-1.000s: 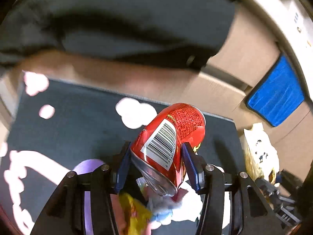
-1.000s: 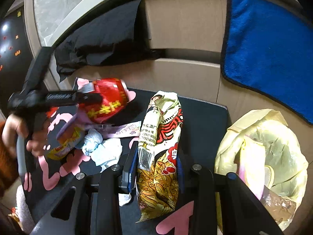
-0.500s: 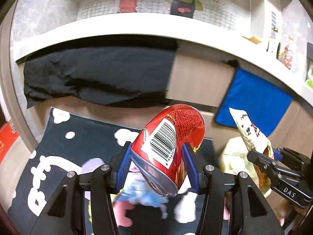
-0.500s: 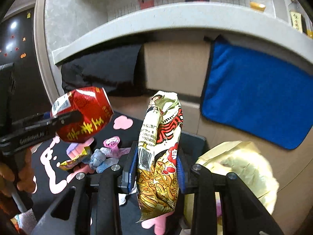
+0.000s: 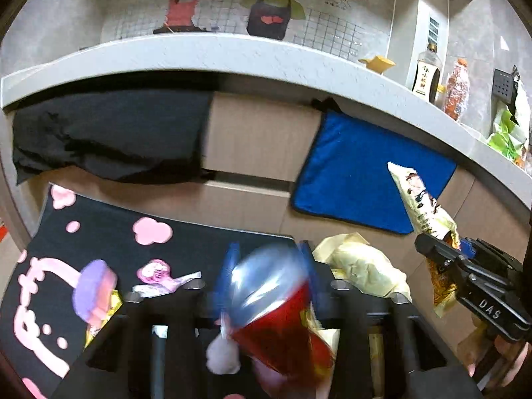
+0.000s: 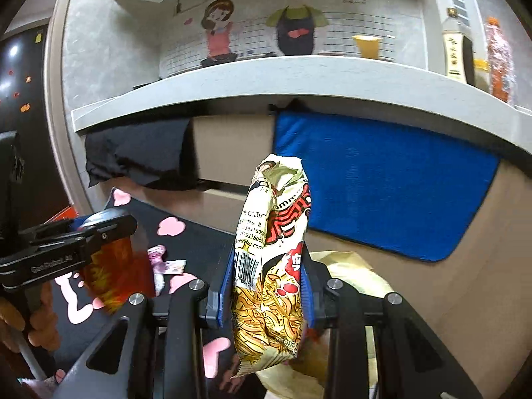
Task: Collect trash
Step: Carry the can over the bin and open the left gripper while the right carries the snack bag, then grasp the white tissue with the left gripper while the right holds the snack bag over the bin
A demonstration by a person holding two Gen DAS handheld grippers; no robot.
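1. Currently, you hold two grippers, one item each. Your left gripper [image 5: 269, 276] has its blue pads either side of one red can [image 5: 282, 329], motion-blurred, silver end forward and body slanting down toward the camera; whether the pads actually press it cannot be told.
2. Your right gripper [image 6: 267, 286] has its jaws narrowed onto one noodle snack packet [image 6: 272, 259], held upright, top edge high, lower end hanging below the pads.
3. Your left hand [image 6: 20, 326] shows on its handle at the lower left of the right wrist view; that gripper body reads partly "GenRobot". The right gripper body reads "DAS" in the left wrist view.
4. The packet carries a barcode and partial digits "0391 806"; the rest is unreadable.
5. One yellow bag [image 5: 365, 266] lies open just beyond and beneath the right gripper, beside the can.
6. On the black mat [image 5: 99, 232] with pink shapes lie loose wrappers: one purple-topped piece [image 5: 94, 289] and one pink-white wrapper [image 5: 159, 276]; others are too blurred to count.
7. Farther back hang one blue towel [image 6: 382, 186] and one black cloth [image 5: 106, 136] under the grey counter [image 5: 199, 56].
8. On the counter stand one yellow cup [image 6: 367, 46] and two bottles [image 5: 427, 73].
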